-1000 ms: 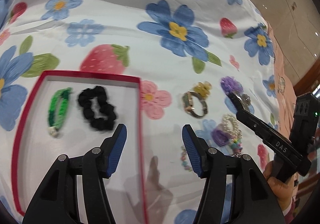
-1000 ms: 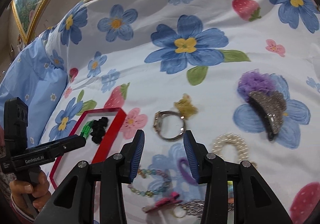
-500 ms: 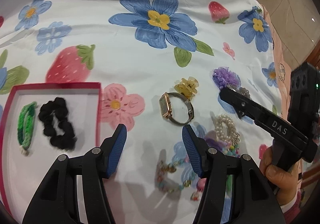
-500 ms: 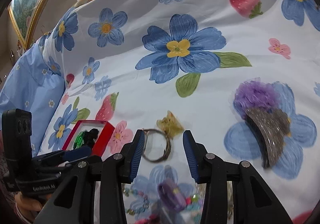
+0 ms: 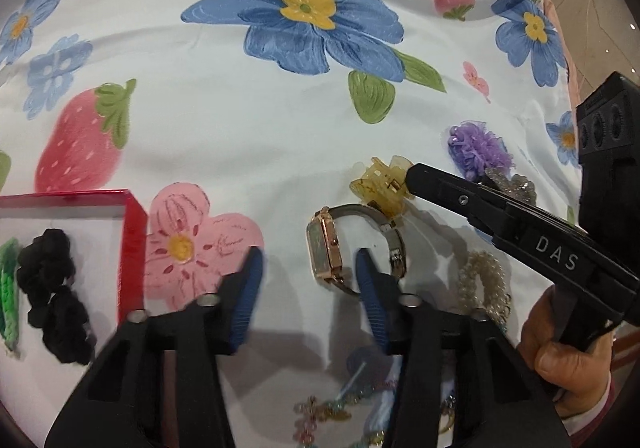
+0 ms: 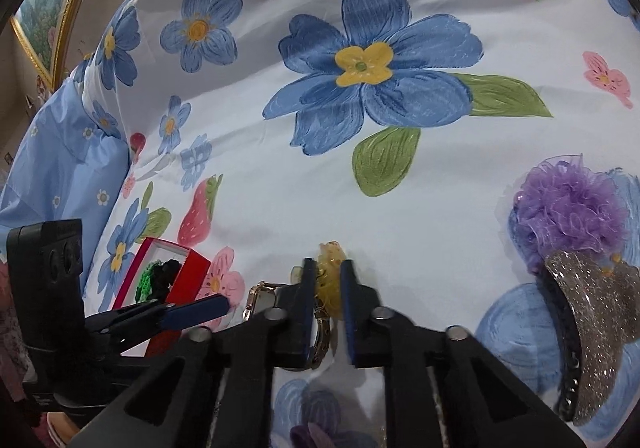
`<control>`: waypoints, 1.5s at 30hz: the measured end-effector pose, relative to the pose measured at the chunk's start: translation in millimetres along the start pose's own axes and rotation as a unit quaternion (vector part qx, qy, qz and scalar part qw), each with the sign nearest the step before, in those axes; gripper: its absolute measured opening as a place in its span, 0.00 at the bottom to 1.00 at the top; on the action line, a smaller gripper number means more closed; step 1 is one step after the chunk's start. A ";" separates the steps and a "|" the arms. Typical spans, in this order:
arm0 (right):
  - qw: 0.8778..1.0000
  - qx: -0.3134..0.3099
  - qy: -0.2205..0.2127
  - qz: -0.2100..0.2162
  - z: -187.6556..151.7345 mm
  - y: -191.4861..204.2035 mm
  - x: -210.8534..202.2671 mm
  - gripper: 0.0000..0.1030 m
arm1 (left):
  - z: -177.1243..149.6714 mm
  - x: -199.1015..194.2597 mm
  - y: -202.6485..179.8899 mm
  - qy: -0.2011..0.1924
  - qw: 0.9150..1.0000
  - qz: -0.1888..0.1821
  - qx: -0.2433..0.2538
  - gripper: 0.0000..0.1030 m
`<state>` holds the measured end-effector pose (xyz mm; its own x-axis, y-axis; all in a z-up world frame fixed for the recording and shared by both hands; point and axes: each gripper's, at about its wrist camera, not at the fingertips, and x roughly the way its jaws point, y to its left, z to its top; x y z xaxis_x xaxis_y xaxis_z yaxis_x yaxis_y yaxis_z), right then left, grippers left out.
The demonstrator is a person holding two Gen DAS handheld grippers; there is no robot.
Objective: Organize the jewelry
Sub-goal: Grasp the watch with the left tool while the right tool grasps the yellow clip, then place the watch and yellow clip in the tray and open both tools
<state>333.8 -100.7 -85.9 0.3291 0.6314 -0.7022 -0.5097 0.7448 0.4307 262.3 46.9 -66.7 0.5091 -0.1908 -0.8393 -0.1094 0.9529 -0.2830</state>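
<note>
A gold watch (image 5: pixel 326 248) lies on the flowered sheet. My left gripper (image 5: pixel 308 284) straddles its face, with the right pad inside the band's loop. Its jaws are closing and a gap still shows beside the watch face. Just beyond the watch sits a yellow claw clip (image 5: pixel 378 183). My right gripper (image 6: pixel 326 272) is shut on that yellow claw clip (image 6: pixel 330 280); its tip (image 5: pixel 414 171) comes in from the right in the left wrist view. A red-rimmed box (image 5: pixel 134 219) at the left holds a black scrunchie (image 5: pixel 52 288) and a green band (image 5: pixel 8 300).
A purple ruffled hair tie (image 6: pixel 568 207) and a glittery claw clip (image 6: pixel 584 328) lie to the right. A pearl bracelet (image 5: pixel 484 284) and a beaded chain (image 5: pixel 320 412) lie near my grippers. A blue pillow (image 6: pixel 60 175) and a framed picture (image 6: pixel 44 3) are far left.
Both grippers moved forward and down toward the watch and clip. The left jaws narrowed around the watch face. The right jaws closed on the yellow claw clip.
</note>
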 end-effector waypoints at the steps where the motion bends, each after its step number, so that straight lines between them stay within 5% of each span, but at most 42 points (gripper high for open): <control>1: 1.000 -0.002 0.001 0.002 0.0 -0.4 1.0 0.04 | 0.3 3.0 0.8 0.002 1.000 -0.002 -0.002 0.18; 2: 1.000 -0.002 0.002 0.007 -0.4 -0.7 1.2 0.04 | 0.5 5.8 0.9 0.006 1.000 -0.006 -0.003 0.09; 8: 1.000 -0.025 -0.009 -0.003 -4.2 11.2 -11.2 0.02 | -2.0 3.0 -1.9 -0.001 1.000 -0.002 0.010 0.07; 25: 0.998 -0.005 -0.043 0.042 -31.1 48.7 -58.7 0.02 | -34.7 -77.3 22.1 -0.049 0.999 -0.013 -0.003 0.07; 45: 0.994 -0.026 -0.023 0.100 -73.4 126.2 -53.7 0.02 | -95.7 -148.0 89.2 -0.082 0.995 0.016 -0.053 0.07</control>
<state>193.4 -56.5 -35.4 0.2531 0.7753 -0.5787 -0.6089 0.5925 0.5275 95.4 137.6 -12.2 0.6349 -0.1116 -0.7645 -0.2134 0.9257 -0.3124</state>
